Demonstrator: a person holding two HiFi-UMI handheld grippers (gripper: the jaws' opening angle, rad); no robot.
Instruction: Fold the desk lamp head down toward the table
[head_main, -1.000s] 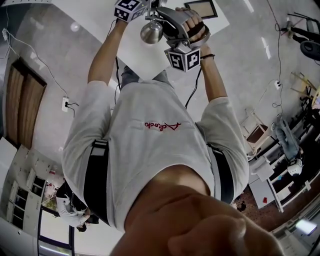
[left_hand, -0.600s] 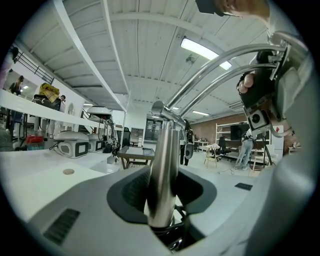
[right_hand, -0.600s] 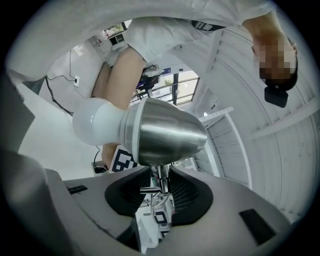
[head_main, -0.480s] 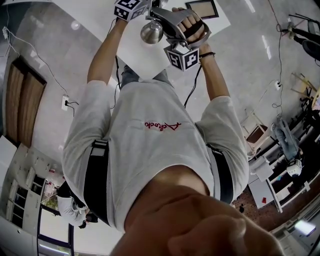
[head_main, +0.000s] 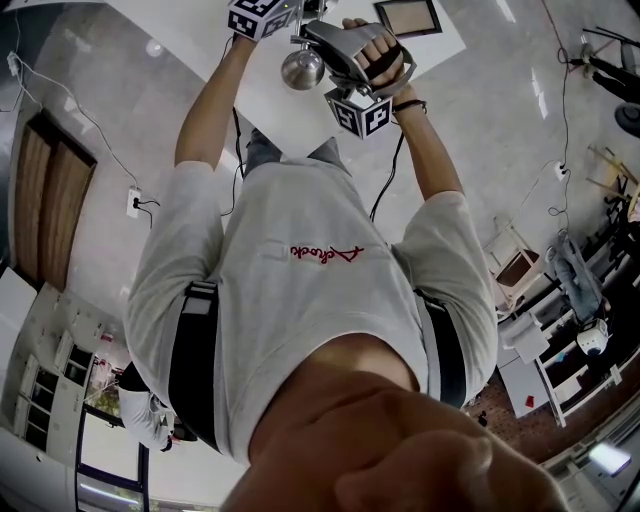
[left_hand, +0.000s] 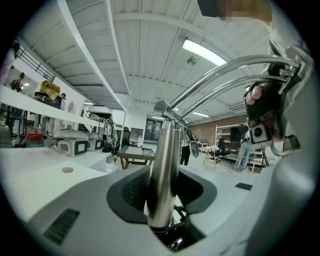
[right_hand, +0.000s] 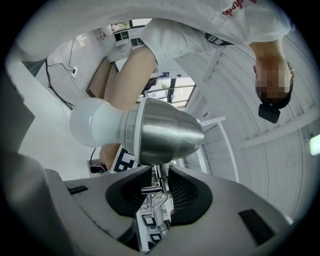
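Grasp step nearly done: the right hand-held gripper (right_hand: 159, 192) had just been closing and pinched the thin neck (right_hand: 160, 175) right behind the lamp head (right_hand: 165, 132), which hung above the counter (head_main: 270, 110). The left hand-held gripper (left_hand: 162, 190) clamped the post (left_hand: 165, 160), down the arm from the lamp head. Next would come a steady downward tilt, with the post kept braced. A framed panel (head_main: 405, 17) lay beyond the lamp head, apparently out of the way.

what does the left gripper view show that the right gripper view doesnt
Only the left gripper view: the upright post, clamped in the left tool, and the curved arm rods. Only the right gripper view: the metal lamp head with its white bulb, its neck in the right tool, whose jaws have just been closing onto it. Both: a tool gripping the desk lamp.
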